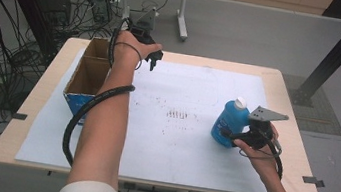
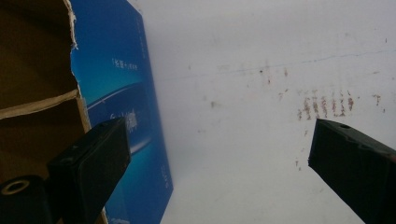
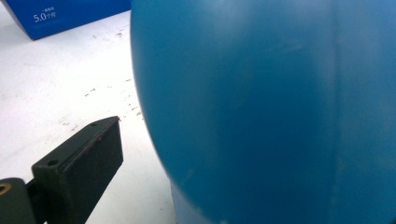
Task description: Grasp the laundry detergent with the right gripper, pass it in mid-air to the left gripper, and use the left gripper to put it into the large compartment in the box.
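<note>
Closing on the blue plastic bottle [image 1: 229, 123], the right gripper [image 1: 230, 133] hasn't lifted it toward the far-left open cardboard box [image 1: 92, 67]; left gripper [image 1: 153, 61] gapes empty.

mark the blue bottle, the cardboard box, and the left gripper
Blue plastic bottle with white cap [image 1: 227, 124]: high view, on its body.
Open brown cardboard box [image 1: 77, 97]: high view, on its blue front wall.
Left gripper [image 1: 152, 63]: high view, between its jaw tips.

My wooden table [image 1: 293, 100] carries a white sheet [image 1: 187, 144] (stained mid-way), with a cardboard box [image 1: 85, 76] and blue bottle [image 1: 229, 122] on it.
</note>
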Motion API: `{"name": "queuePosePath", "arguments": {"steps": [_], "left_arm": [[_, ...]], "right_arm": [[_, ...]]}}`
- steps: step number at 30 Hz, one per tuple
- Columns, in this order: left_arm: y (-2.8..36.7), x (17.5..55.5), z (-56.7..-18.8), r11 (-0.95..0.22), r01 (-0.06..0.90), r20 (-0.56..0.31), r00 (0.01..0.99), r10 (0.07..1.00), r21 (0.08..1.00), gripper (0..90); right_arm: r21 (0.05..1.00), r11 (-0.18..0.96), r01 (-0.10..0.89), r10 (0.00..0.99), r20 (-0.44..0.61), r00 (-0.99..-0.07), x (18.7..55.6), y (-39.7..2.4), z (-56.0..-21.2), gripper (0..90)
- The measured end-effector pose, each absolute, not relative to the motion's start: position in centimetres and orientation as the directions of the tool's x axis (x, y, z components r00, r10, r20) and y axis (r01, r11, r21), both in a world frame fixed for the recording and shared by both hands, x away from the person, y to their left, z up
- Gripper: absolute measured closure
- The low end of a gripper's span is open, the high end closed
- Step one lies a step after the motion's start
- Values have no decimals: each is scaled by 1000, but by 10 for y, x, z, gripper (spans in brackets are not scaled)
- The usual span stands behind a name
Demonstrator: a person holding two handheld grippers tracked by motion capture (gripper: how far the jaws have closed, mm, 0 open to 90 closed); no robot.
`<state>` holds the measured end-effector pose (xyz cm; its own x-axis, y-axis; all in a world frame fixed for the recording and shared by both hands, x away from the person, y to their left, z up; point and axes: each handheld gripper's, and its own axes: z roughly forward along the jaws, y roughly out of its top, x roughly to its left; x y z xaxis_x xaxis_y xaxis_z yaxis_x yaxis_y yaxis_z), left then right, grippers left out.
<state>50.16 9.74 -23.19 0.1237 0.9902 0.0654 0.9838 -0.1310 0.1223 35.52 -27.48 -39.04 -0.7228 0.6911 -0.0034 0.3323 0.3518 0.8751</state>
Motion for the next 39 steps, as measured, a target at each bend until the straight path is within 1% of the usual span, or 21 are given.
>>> {"name": "queuePosePath", "arguments": {"steps": [39], "left_arm": [[99, 502, -229, -126, 984, 68, 118, 991, 126, 61]], "right_arm": [[883, 341, 323, 702, -11, -712, 353, -273, -389, 17]]}}
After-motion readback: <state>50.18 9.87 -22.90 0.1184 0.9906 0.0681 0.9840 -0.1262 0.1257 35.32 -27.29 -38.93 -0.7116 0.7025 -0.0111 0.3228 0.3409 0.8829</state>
